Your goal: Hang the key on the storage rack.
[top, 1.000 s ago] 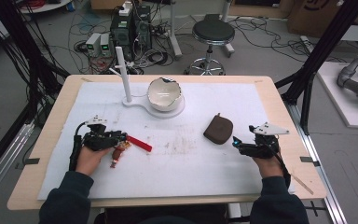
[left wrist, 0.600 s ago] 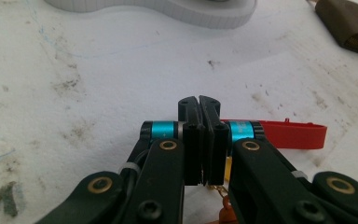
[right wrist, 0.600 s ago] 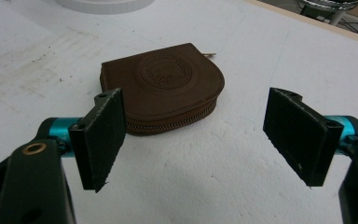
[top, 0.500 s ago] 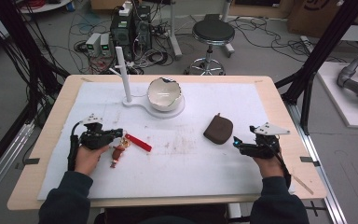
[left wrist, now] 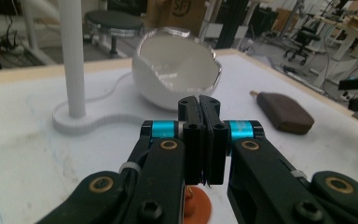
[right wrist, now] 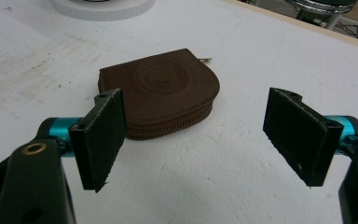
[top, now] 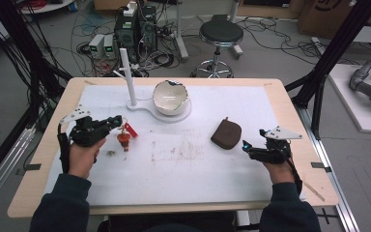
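- Where my left gripper (top: 117, 122) meets the work, its jaws are pressed together, and in the left gripper view (left wrist: 199, 105) the pads show no gap; they appear to pinch the red tag (top: 130, 130) of the small orange object (top: 123, 140), though I cannot tell the exact contact.
- The small orange object sits on the white mat (top: 183, 174) just below and beyond the left gripper's tips, near the left part of the counter (top: 290, 104); its rounded orange part (left wrist: 196, 210) shows under the closed jaws in the left gripper view.
- The red tag lies slanted, just beside the orange object on its far side.
- My right gripper (top: 248, 148) is held low over the mat at the right, jaws spread wide with nothing between them; in the right gripper view (right wrist: 200, 135) the two pads stand well apart.
- The brown leather pouch (top: 226, 134) lies flat on the mat just ahead of the right gripper, apart from it; its zipped edge and embossed round emblem face the right gripper view (right wrist: 161, 91).
- The white bowl-shaped shell (top: 171, 97), with a jagged rim, rests on a white base at the far middle of the mat.
- A white upright post (top: 127, 75) stands on the same base, left of the shell.
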`<state>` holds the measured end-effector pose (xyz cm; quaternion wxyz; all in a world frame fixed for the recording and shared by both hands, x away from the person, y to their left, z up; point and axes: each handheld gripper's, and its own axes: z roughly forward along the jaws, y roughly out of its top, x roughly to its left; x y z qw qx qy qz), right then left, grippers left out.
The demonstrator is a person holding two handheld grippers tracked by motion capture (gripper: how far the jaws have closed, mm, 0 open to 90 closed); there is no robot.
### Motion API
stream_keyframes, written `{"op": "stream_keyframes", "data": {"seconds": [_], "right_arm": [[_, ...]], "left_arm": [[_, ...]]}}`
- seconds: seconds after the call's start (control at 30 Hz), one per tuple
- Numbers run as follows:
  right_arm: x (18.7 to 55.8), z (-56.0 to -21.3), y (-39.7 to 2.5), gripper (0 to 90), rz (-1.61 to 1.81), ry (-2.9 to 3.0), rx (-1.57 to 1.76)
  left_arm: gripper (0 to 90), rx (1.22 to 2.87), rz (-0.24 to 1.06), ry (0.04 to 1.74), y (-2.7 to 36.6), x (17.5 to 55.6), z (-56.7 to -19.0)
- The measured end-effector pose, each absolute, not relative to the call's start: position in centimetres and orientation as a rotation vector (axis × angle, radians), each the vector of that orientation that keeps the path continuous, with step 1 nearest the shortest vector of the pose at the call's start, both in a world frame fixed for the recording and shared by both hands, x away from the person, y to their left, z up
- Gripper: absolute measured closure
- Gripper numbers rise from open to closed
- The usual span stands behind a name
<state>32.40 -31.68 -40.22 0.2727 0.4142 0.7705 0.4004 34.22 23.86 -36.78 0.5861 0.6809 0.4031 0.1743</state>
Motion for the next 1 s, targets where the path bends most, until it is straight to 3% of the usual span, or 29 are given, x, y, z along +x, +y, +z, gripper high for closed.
{"op": "stream_keyframes", "data": {"seconds": [0.57, 1.0], "right_arm": [[32.7, -39.5, -30.8, 21.5, 1.135, 2.063, 1.091], [32.8, -39.3, -30.8, 21.5, 1.162, 2.068, 1.085]], "left_arm": [[88.1, 1.51, 0.487, 0.891, 25.0, 40.0, -27.4], [88.0, 1.484, 0.417, 0.95, 25.1, 44.8, -27.5]]}}
